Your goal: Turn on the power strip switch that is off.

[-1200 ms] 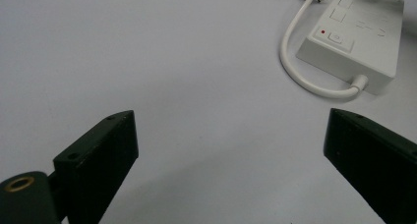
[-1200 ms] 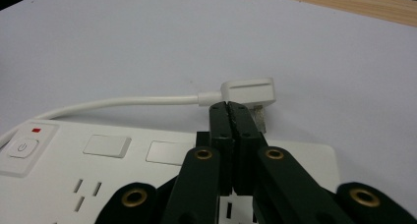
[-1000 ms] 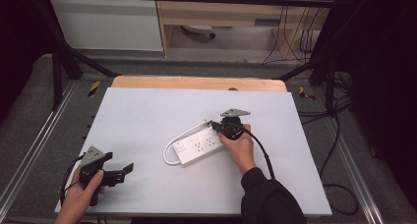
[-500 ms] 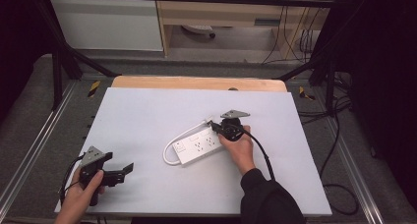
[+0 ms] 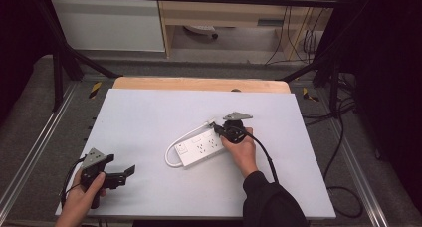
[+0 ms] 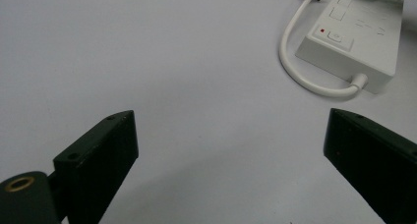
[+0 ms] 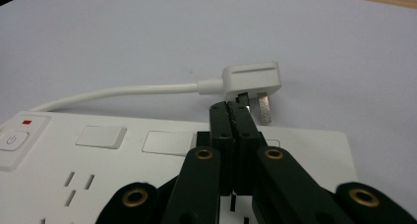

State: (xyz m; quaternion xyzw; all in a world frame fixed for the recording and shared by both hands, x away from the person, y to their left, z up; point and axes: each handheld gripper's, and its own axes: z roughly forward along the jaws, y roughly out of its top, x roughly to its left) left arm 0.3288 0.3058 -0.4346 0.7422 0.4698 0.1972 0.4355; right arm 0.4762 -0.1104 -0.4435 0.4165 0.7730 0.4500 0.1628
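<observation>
My right gripper (image 7: 235,107) sat over the white plastic power strip (image 5: 199,148) near the middle of the pale grey table (image 5: 149,112), jaws pressed fully together with nothing between them. In the right gripper view its tips stood right at the white three-pin plug (image 7: 252,80), which lay on its side just past the strip's far edge, at twelve o'clock from the jaws; I couldn't tell whether they touched a pin. The plug's white cable (image 7: 118,92) ran off toward nine o'clock and looped round the strip's switch end. My left gripper (image 5: 124,173) rested down at seven o'clock on the table, well apart from the strip, jaws spread wide and empty. From the left gripper view the strip lay up at one o'clock, red-marked switch (image 6: 334,36) facing me.
</observation>
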